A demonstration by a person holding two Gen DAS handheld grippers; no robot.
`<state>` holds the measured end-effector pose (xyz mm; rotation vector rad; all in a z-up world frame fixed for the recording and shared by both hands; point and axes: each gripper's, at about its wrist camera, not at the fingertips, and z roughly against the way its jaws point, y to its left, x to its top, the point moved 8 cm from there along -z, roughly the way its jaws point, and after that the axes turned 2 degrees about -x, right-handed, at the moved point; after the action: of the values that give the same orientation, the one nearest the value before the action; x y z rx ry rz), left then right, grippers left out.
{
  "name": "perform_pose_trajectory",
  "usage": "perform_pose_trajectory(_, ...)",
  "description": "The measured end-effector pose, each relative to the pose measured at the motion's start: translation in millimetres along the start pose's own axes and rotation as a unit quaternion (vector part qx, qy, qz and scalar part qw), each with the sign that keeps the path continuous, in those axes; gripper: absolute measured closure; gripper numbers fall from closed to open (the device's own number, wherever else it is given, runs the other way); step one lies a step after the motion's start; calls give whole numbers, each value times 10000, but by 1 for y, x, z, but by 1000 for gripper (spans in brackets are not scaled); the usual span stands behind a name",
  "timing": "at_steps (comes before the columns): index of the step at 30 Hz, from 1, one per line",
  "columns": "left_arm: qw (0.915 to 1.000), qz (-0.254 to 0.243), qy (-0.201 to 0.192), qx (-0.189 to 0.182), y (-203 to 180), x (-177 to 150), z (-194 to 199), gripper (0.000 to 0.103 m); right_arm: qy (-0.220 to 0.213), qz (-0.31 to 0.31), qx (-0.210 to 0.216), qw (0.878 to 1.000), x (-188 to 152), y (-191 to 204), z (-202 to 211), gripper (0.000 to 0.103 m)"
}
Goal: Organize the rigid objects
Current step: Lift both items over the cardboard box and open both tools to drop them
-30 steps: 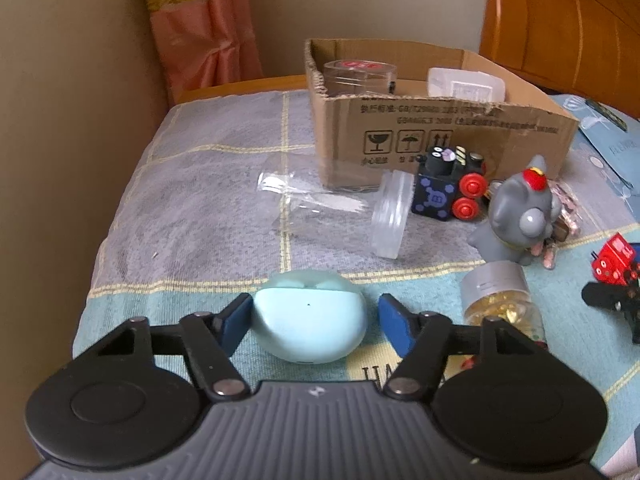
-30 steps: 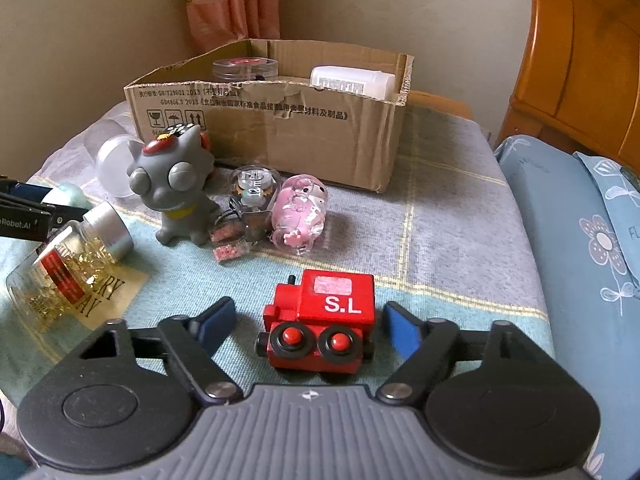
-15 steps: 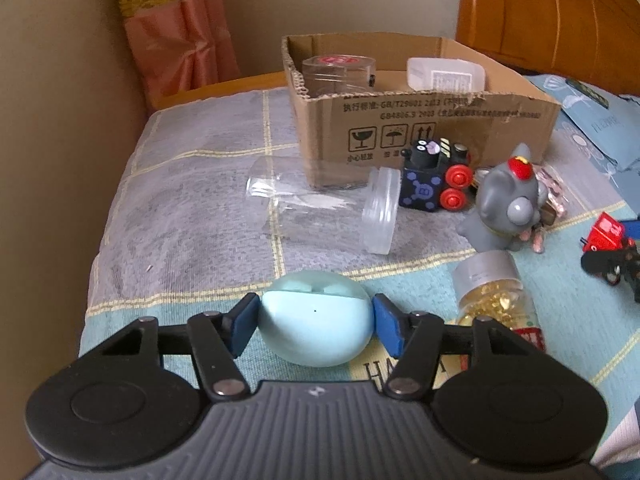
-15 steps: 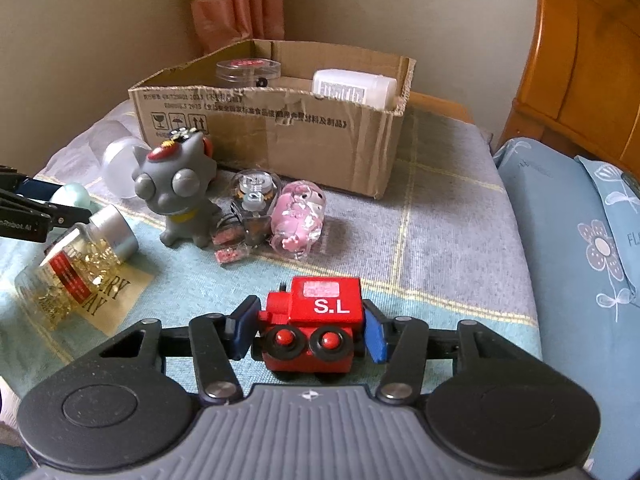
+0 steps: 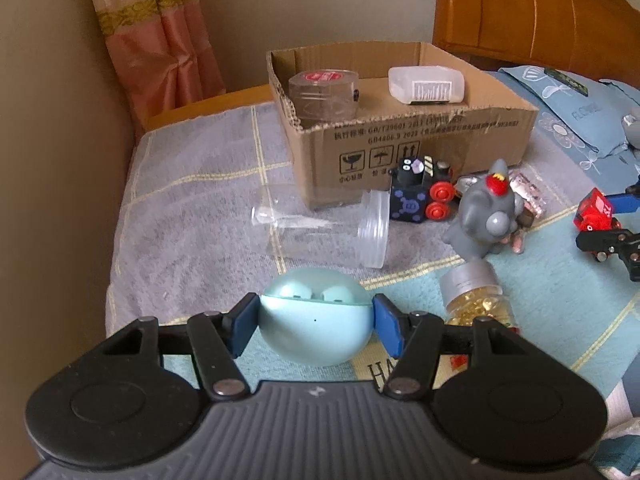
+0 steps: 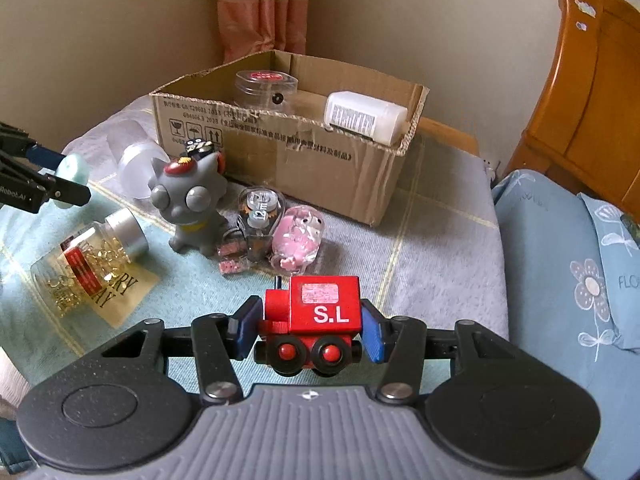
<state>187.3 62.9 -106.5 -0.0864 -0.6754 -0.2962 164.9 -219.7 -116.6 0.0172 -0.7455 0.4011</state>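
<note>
Soft, even daylight, faint diffuse shadows, mild glare on the clear plastic lidded jar [image 5: 320,228], strong fisheye curvature, dark vignetted corners, slight softness throughout.

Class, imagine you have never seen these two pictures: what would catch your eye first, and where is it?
Probably the bright red toy train marked S.L, clamped in the right tongs at the bottom of the right view. Next, the pale blue earbud case gripped by the left tongs. Behind both, an open cardboard box sits on the bed, with a grey big-eyed cat figure before it.
</note>
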Motion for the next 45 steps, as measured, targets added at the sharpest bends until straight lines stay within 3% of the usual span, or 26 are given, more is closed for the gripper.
perform_pose_trajectory(13, 9989, -205, -240, -339, -3, 61, 35, 43, -322, 180, 404, 9985, 46, -7, 26, 46)
perform_pose_trajectory(25, 9955, -473, -640, -509, -26, 150, 12, 43, -696, 343, 393, 9962, 112, -20, 27, 46)
perform_pose_trajectory(34, 9966, -559, -296, -523, -33, 156, -32, 43, -631, 327, 429, 9966, 141, -26, 7, 46)
perform_pose_trajectory(45, 9979, -486, -105, -409, -23, 152, -59, 42, -444, 245, 424, 9978, 153, -29, -18, 46)
